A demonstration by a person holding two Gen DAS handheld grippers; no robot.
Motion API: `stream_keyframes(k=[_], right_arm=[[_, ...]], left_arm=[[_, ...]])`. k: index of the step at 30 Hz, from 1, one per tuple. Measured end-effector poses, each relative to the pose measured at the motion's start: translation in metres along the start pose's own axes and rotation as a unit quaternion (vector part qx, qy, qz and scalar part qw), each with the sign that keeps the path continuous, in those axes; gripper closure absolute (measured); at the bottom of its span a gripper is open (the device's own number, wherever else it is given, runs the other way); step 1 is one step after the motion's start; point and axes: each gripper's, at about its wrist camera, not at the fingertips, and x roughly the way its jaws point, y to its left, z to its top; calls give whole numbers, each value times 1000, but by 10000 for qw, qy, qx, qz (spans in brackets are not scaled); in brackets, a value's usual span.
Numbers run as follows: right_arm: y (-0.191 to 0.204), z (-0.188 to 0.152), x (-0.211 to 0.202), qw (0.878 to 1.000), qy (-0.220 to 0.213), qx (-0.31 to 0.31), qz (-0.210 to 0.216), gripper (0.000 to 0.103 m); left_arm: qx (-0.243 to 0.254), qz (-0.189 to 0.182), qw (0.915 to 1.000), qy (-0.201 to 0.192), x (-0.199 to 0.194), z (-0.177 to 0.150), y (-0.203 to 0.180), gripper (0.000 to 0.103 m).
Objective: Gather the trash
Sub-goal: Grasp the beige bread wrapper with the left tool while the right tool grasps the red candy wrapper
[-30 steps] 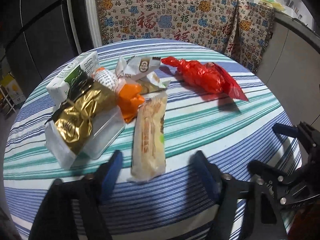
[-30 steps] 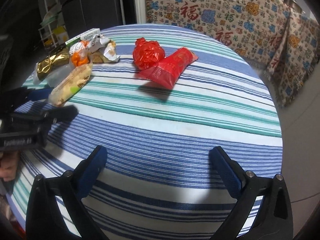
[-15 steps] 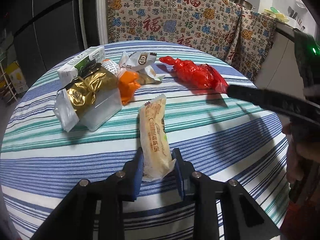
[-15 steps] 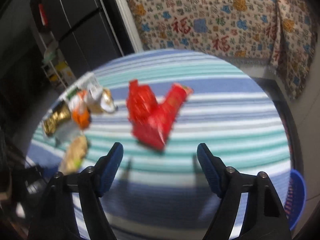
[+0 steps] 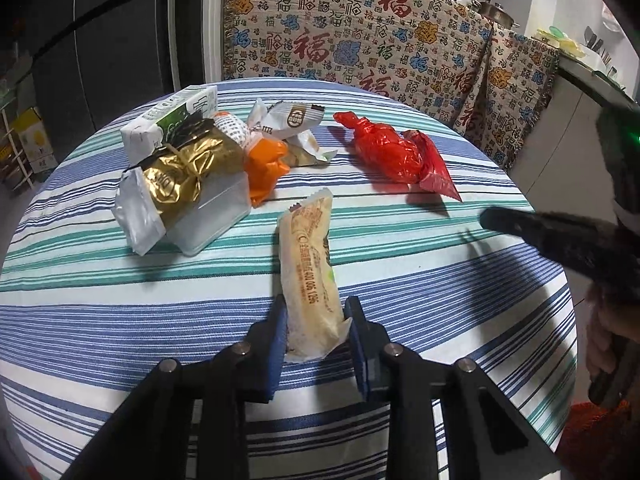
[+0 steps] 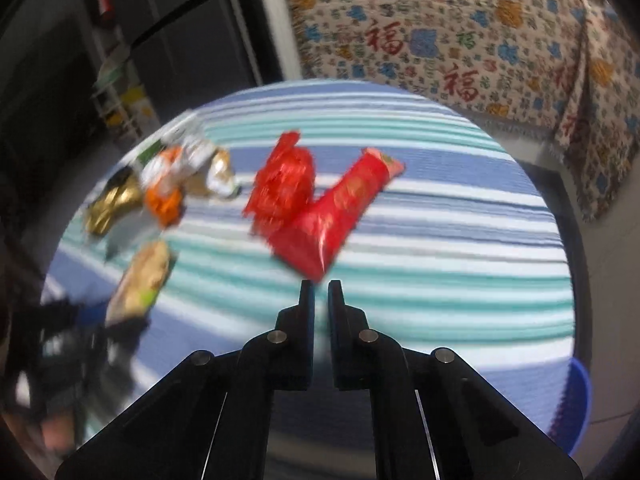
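Left wrist view: we see round table (image 5: 400,248) with striped cloth, patterned cover (image 5: 360,40) behind. Left gripper (image 5: 316,320) pinches near end of beige wrapper (image 5: 308,264); jaws closed onto it since earlier frame.

Right wrist view, blurred: right gripper (image 6: 319,286) just narrowed, fingers nearly together; whether its tips pinch red packet (image 6: 332,216) corner, we cannot tell.

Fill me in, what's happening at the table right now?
A person is clearing trash off the striped tablecloth. The left gripper has its jaws clamped on the near end of the beige snack wrapper. The right gripper has just closed at the corner of the red packet; blur hides whether it holds it.
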Motion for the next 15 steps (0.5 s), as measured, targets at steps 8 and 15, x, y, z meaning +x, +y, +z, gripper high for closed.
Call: stream_keyframes(k=[8, 15], right_arm=[[-1, -2, -8, 9986, -411, 288, -180, 23], [-17, 33, 40, 9902, -317, 1331, 281, 40]], left_arm=[[-32, 145, 9999, -37, 0, -2, -3, 73], [275, 261, 9993, -66, 3, -3, -10, 72]])
